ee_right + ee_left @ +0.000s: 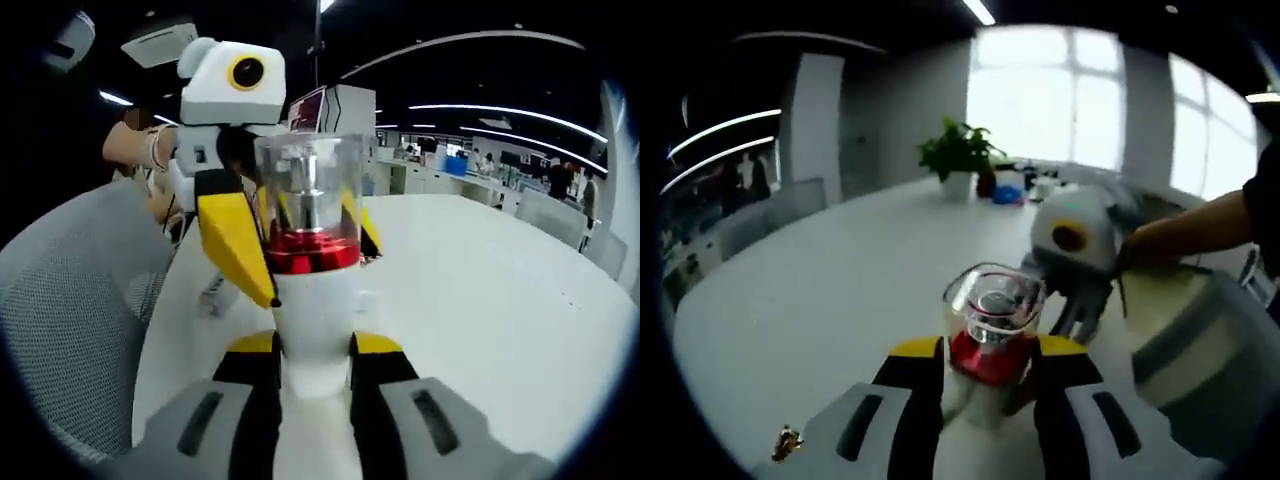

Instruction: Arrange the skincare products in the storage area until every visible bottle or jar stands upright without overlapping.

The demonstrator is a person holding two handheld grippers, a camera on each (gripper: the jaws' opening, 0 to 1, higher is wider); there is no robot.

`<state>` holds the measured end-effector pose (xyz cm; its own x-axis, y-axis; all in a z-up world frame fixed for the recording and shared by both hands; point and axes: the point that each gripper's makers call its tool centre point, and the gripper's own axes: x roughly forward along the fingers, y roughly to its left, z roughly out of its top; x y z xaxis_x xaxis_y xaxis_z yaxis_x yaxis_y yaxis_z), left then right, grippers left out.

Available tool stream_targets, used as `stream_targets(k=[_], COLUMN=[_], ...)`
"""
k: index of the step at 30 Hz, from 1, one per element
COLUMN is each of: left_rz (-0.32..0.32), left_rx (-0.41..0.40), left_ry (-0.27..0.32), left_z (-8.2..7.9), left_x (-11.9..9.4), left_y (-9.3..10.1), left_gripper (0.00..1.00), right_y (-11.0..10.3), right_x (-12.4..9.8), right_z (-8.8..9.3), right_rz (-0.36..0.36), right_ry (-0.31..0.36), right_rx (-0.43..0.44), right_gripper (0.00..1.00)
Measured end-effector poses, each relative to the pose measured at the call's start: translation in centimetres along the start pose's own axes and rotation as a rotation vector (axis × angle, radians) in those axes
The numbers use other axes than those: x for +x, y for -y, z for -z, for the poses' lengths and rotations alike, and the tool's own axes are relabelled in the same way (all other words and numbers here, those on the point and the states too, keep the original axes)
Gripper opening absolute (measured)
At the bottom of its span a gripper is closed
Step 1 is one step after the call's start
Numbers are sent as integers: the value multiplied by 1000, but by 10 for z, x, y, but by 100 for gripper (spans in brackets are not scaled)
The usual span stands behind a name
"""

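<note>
Large white table [820, 290] curving through open office. Bright windows [1070, 95] behind, potted plant [958, 155] at far edge of table. Grey mesh chair [75, 310] beside table. Dark ceiling with long strip lights [500, 108]. White pillar [812, 120] at left; distant desks, blurred.

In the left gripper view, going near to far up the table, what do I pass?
Left claw shut on the white bottle with its clear cap and red collar → right claw beyond it → blue item → potted plant at the far edge of the white table.
</note>
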<state>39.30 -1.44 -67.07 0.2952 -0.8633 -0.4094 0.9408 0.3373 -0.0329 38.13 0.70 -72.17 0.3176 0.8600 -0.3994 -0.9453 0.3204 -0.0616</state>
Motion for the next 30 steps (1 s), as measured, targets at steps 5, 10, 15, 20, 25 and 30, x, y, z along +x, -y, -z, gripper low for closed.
stream_targets(k=[5,10,15,20,25,30], left_rz=[31,26,26,-9,-34,-21], left_rx=[58,58,51,39,7,-9], left_ry=[-35,-16,-9,-1,4,8], left_z=[10,7,7,7,8,10], left_x=[6,8,7,6,6,6], left_y=[5,5,9,11,10,9], left_gripper=[31,28,28,28,28,29], right_y=[-2,-5,-6,-2,-1,-5], right_x=[2,2,-1,-10,-23,-31], right_z=[-2,-1,4,6,6,5], right_rz=[-43,-32,31,106,165,206], right_ry=[-8,-18,-57,-39,-28,-33], right_rx=[-9,26,53,104,163,216], right_gripper=[25,27,28,33,36,43])
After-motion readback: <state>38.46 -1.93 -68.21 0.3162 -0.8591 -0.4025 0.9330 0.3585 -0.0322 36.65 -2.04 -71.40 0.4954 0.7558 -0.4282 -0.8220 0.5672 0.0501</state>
